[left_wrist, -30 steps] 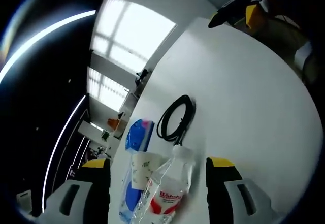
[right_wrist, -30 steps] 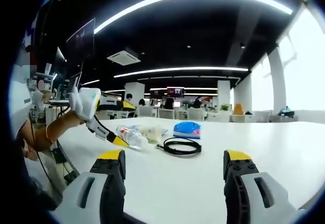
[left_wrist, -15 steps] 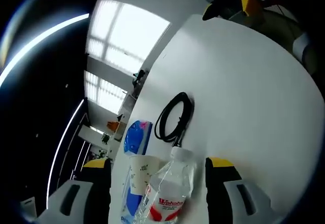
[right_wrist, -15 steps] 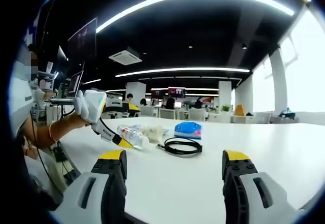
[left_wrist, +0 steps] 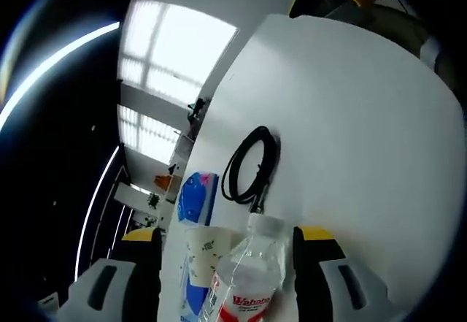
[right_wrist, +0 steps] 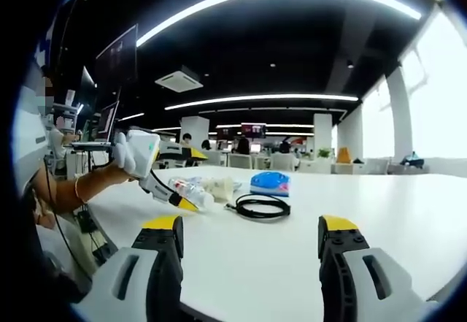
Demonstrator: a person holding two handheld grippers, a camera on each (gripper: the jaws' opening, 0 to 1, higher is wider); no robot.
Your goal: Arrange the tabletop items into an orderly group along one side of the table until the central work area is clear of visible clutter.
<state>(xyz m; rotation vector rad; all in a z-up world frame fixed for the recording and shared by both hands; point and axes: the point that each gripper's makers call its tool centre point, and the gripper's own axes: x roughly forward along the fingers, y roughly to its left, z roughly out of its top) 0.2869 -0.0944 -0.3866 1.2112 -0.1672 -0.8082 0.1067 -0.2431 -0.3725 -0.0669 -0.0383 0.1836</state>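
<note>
Left gripper view: left tongs (left_wrist: pixel 226 260) spread wide around water bottle (left_wrist: pixel 244 282), not clamped. Right tongs (right_wrist: pixel 248 253) parted, nothing held, above white surface (right_wrist: pixel 408 212).

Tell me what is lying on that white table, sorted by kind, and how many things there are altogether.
Clear plastic water bottle: 1
Paper cup: 1
Coiled black cable: 1
Blue item with a pink patch: 1
Total: 4
</note>
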